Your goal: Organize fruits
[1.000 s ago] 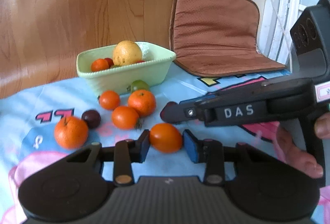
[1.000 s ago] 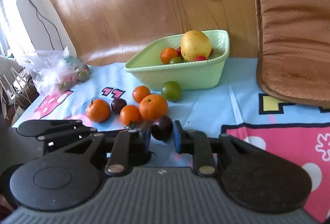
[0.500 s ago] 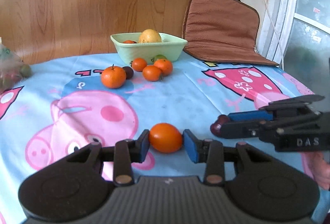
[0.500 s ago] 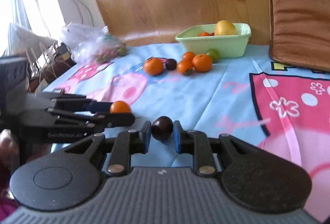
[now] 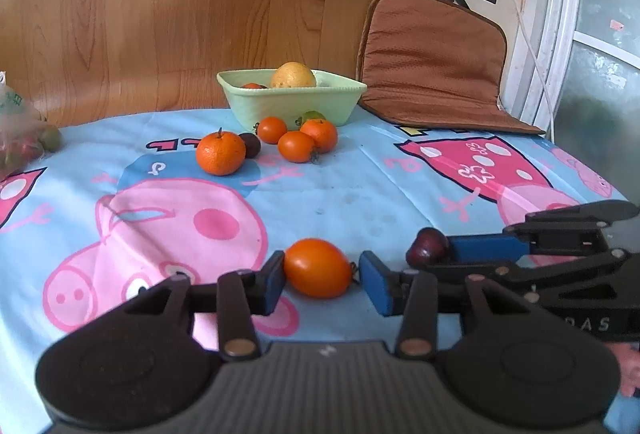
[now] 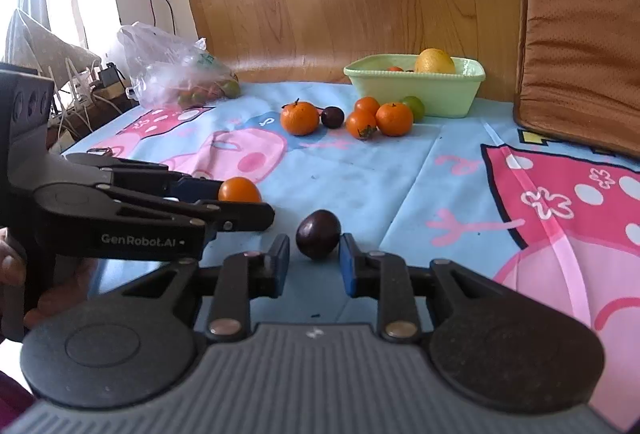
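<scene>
An orange tomato lies on the cartoon tablecloth between the pads of my left gripper. Its jaws are opening: the left pad touches the tomato and the right pad stands clear. A dark plum rests on the cloth between the pads of my right gripper. These jaws are opening slightly, with a gap at the left pad. Each gripper shows in the other's view, side by side: left gripper, right gripper. Far back stands a green bowl holding a yellow fruit.
Before the bowl lie a mandarin, a second dark plum, several small orange fruits and a green one. A plastic bag of fruit sits far left. A brown cushion leans at back right.
Both grippers drew back from the fruit beside the bowl to the near part of the table, carrying the tomato and the plum. Both pairs of jaws have since loosened around their fruit.
</scene>
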`<act>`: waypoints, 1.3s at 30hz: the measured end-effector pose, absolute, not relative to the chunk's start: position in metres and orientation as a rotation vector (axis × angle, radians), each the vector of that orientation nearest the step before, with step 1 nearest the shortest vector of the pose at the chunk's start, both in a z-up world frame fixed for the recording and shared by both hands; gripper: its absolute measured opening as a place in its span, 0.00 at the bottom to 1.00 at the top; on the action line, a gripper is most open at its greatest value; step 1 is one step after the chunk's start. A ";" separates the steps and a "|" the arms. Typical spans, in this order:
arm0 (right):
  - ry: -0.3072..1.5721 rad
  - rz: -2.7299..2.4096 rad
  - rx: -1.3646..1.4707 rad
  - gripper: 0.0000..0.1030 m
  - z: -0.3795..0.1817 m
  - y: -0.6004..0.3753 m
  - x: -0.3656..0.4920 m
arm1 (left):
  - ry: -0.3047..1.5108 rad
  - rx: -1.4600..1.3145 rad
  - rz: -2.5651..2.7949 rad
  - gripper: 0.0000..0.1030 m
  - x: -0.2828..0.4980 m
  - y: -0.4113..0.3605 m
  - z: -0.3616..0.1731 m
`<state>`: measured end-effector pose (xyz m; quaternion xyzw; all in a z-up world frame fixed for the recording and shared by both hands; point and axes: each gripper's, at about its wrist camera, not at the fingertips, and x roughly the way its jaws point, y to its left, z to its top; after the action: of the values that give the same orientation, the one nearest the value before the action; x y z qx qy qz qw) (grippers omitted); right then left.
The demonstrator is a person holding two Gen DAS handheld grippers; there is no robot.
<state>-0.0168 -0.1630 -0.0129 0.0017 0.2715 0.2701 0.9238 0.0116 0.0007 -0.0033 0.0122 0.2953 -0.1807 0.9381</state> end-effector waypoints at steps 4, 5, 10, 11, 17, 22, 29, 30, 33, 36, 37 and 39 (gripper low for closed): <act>0.555 0.546 -0.015 0.31 -0.013 -0.160 -0.017 | 0.603 0.028 -0.364 0.41 0.013 0.000 -0.004; 0.555 0.543 -0.016 0.31 -0.013 -0.160 -0.016 | 0.603 0.029 -0.362 0.40 0.013 0.000 -0.004; 0.552 0.528 -0.021 0.31 -0.013 -0.157 -0.016 | 0.601 0.040 -0.354 0.40 0.012 -0.001 -0.004; 0.552 0.524 -0.023 0.31 -0.013 -0.157 -0.016 | 0.601 0.043 -0.353 0.40 0.012 -0.002 -0.004; 0.551 0.507 -0.036 0.31 -0.013 -0.153 -0.013 | 0.600 0.046 -0.348 0.41 0.012 -0.002 -0.004; 0.541 0.494 -0.057 0.28 -0.013 -0.149 -0.015 | 0.598 0.043 -0.348 0.39 0.012 -0.001 -0.004; 0.518 0.488 -0.037 0.28 -0.012 -0.152 -0.019 | 0.594 0.024 -0.342 0.35 0.012 0.003 -0.004; 0.515 0.486 -0.031 0.28 -0.012 -0.153 -0.019 | 0.596 0.018 -0.344 0.35 0.012 0.003 -0.004; 0.504 0.484 -0.016 0.28 -0.011 -0.156 -0.021 | 0.596 0.022 -0.342 0.35 0.012 0.003 -0.004; 0.502 0.484 -0.010 0.28 -0.011 -0.156 -0.021 | 0.596 0.027 -0.340 0.35 0.011 0.002 -0.004; 0.502 0.484 -0.009 0.28 -0.012 -0.156 -0.021 | 0.597 0.027 -0.340 0.35 0.011 0.002 -0.004; 0.505 0.487 -0.007 0.28 -0.012 -0.156 -0.021 | 0.597 0.025 -0.340 0.35 0.011 0.002 -0.004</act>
<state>-0.0209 -0.1560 -0.0118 -0.0036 0.2475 0.2384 0.9391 0.0112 0.0018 -0.0037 0.0123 0.2928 -0.1667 0.9415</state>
